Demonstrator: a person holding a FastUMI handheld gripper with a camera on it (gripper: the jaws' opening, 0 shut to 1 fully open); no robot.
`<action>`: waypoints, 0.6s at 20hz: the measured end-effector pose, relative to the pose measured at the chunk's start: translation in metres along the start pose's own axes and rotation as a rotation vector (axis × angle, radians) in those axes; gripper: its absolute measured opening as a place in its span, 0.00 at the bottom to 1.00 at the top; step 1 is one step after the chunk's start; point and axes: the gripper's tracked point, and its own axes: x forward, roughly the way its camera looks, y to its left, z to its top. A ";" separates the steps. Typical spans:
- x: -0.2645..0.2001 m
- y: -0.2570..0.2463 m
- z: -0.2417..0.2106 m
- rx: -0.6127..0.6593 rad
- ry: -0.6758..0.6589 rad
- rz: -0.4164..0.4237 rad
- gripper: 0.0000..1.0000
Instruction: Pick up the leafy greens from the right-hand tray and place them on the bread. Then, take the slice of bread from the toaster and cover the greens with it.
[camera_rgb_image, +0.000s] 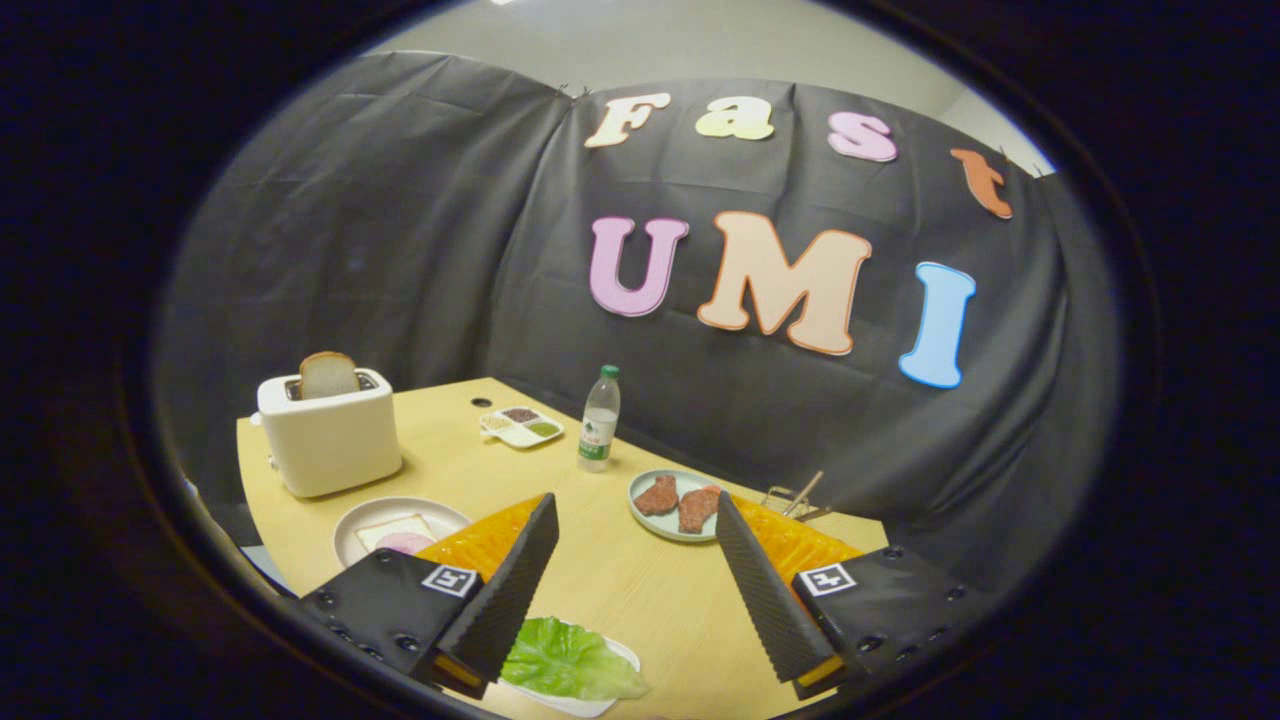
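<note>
While the gripper (632, 545) hangs wide open and empty, the crinkled green lettuce leaf (570, 660) lies on its white tray below the left finger; the first pickup isn't begun, and calls for descending.

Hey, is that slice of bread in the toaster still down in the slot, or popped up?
Popped up: the bread slice stands upright, its top well above the toaster slot. The gripper is open, far from it.
</note>
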 end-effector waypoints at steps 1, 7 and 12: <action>0.002 0.002 -0.005 -0.020 0.020 0.020 1.00; 0.010 0.008 -0.034 -0.086 0.131 0.124 1.00; 0.014 0.013 -0.069 -0.180 0.237 0.183 0.99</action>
